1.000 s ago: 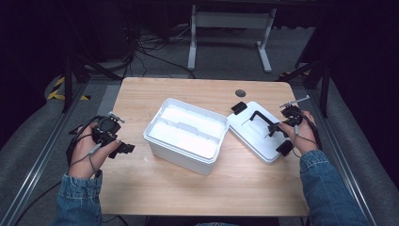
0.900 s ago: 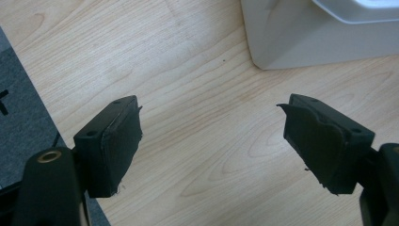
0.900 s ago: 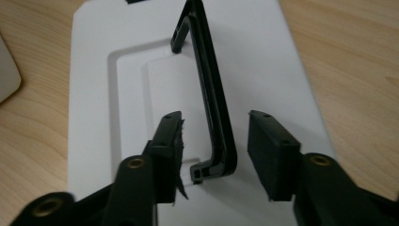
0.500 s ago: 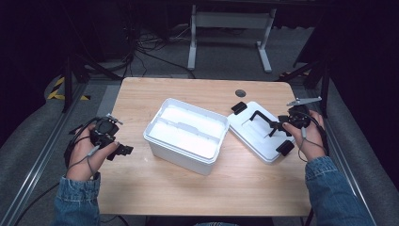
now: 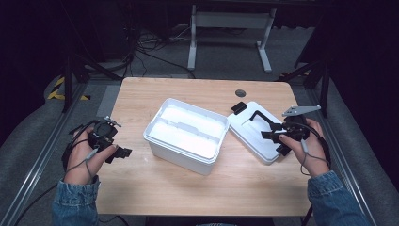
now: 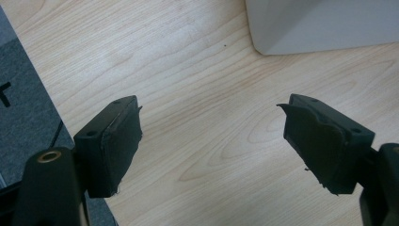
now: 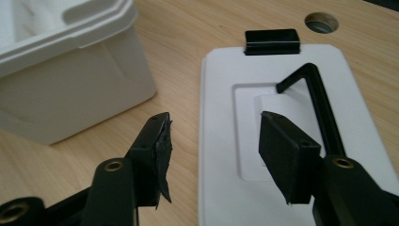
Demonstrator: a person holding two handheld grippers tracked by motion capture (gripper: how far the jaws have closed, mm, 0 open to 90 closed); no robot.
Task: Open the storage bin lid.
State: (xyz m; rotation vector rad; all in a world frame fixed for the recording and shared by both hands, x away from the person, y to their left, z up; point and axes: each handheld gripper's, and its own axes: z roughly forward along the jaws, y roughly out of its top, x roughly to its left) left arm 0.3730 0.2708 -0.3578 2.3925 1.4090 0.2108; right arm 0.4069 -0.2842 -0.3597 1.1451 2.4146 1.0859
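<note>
Lid (image 5: 256,133) just beside open bin (image 5: 186,135)

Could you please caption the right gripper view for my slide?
Open right gripper above white lid beside white box.

Right gripper lets go of lid handle, backs off.

I see the right gripper (image 5: 272,133) off the black handle (image 5: 261,116) it was clamped on a second ago; its jaws have just been opening and now stand wide with nothing between the pads. My right hand (image 5: 306,143) sits further out toward the table's right edge and a bit higher than before, gripper now above the near end of the white lid (image 5: 251,136) rather than down on it.
</note>
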